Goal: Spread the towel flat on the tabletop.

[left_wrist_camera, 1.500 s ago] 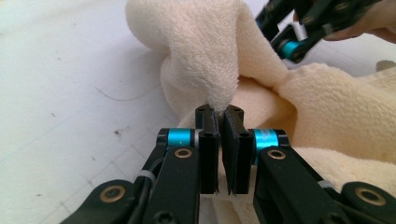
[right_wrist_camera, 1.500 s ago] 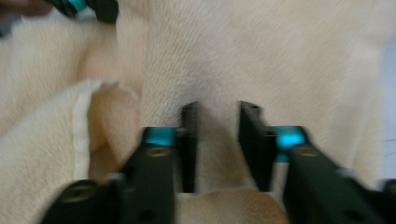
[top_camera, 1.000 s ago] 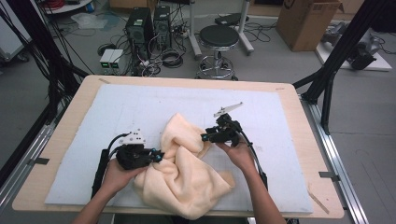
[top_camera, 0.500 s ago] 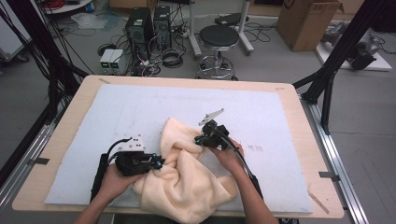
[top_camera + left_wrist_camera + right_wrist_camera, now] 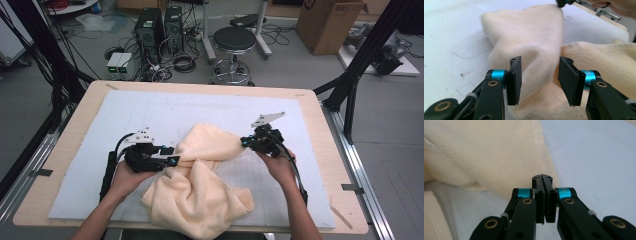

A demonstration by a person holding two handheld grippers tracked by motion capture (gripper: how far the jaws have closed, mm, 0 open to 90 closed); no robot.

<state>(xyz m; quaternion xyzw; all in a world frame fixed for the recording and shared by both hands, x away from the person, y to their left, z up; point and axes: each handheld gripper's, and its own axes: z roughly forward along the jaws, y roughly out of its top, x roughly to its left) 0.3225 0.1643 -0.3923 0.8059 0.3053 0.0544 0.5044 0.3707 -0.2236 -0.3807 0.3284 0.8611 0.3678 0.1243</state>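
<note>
A cream towel (image 5: 200,185) lies crumpled on the pale mat (image 5: 125,110) that covers the wooden table (image 5: 60,145), bunched toward the person's side. One part spreads near the front edge of the table, and a thick fold rises from the middle and runs toward the right-hand tongs.

The left tongs (image 5: 171,161) sit low at the towel's left edge, held in the person's left hand (image 5: 125,177). In the left gripper view these left tongs (image 5: 540,80) stand partly apart, having just been opening, with a ridge of towel (image 5: 541,50) rising between the two black pads. The cloth sits in the gap, but the pads do not press on it.

The right tongs (image 5: 243,142) are at the far right end of the raised fold, held by the right hand (image 5: 277,165), with the grey three-cornered plate (image 5: 267,118) on top. In the right gripper view the right tongs (image 5: 545,182) are fully closed, pad against pad. The hemmed edge of the towel (image 5: 486,155) lies just behind their tips; I cannot tell from here whether any cloth is caught between them.

Beyond the table stand a black stool (image 5: 235,40), computer cases (image 5: 160,25) and a cardboard box (image 5: 330,20) on the floor.
</note>
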